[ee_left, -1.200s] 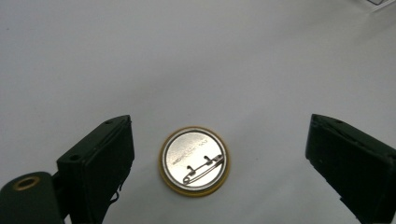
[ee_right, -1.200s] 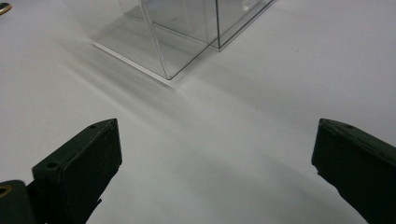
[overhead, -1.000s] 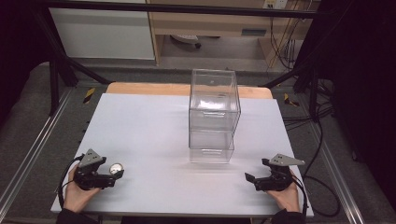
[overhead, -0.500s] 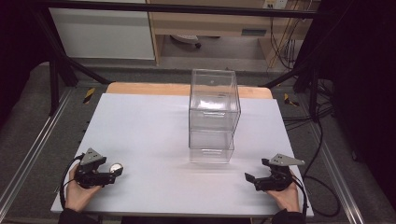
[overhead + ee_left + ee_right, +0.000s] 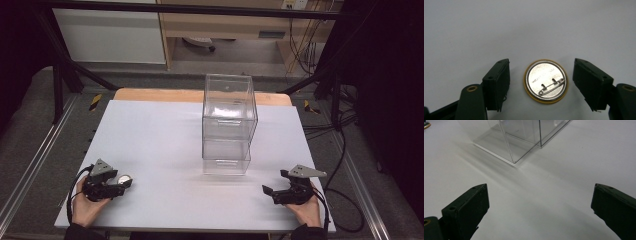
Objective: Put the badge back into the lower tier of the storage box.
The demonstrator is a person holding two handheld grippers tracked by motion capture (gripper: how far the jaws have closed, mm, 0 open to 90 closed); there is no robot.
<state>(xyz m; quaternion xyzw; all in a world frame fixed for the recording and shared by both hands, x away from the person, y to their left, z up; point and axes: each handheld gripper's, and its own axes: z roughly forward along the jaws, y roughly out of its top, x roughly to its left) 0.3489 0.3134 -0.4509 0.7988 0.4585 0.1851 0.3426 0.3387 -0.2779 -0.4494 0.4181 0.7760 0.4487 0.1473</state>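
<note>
Left hand-held gripper [image 5: 541, 82] closing, jaws flanking pin badge [image 5: 546, 81], not touching

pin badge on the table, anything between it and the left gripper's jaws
Nothing visible. The pin badge lies pin side up on the white table, between the jaws of the left gripper, which have just been closing. A bare strip of table shows on each side of it, so the pads do not yet touch it.
</note>
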